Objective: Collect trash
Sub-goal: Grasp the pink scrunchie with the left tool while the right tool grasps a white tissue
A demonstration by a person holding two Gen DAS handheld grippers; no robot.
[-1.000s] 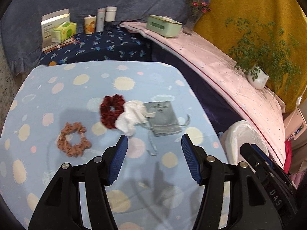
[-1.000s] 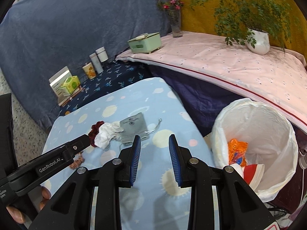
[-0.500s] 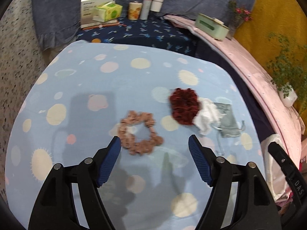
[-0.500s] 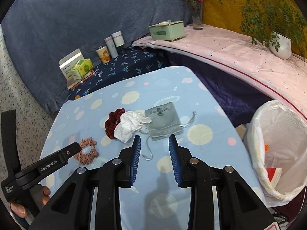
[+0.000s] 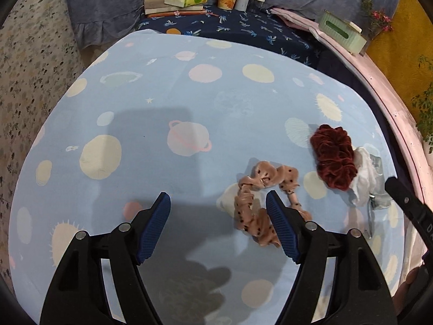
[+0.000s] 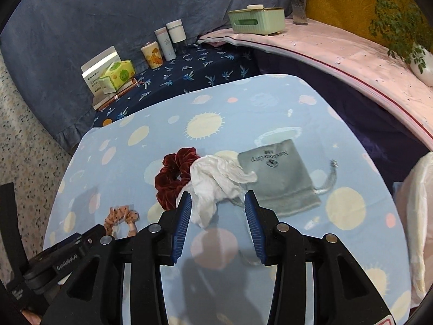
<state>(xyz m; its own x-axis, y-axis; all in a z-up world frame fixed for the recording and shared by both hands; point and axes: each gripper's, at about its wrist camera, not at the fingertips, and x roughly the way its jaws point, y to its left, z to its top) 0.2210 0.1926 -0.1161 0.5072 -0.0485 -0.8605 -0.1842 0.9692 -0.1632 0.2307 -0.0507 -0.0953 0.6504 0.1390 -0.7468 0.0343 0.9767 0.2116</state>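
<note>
Left gripper [image 5: 217,203]: your jaws stand wide with nothing between them; they have just been opening. The right finger overlaps the pink scrunchie [image 5: 259,205] in view, though contact is hard to judge.
Right gripper [image 6: 217,203]: your jaws are partly apart and have just been widening. The lower end of the tissue [image 6: 216,181] sits between the tips; the pads do not press on it.
Tissue: crumpled white, on the blue cloth [image 6: 243,103], lying over the edge of the red scrunchie [image 6: 173,176] and touching the grey pouch [image 6: 281,178].
Pouch: flat, its drawstring trailing toward the bin.
Bin bag [image 6: 419,216]: white, at the right edge, beside the table.
Pink scrunchie: well left of the tissue, near your left gripper.
</note>
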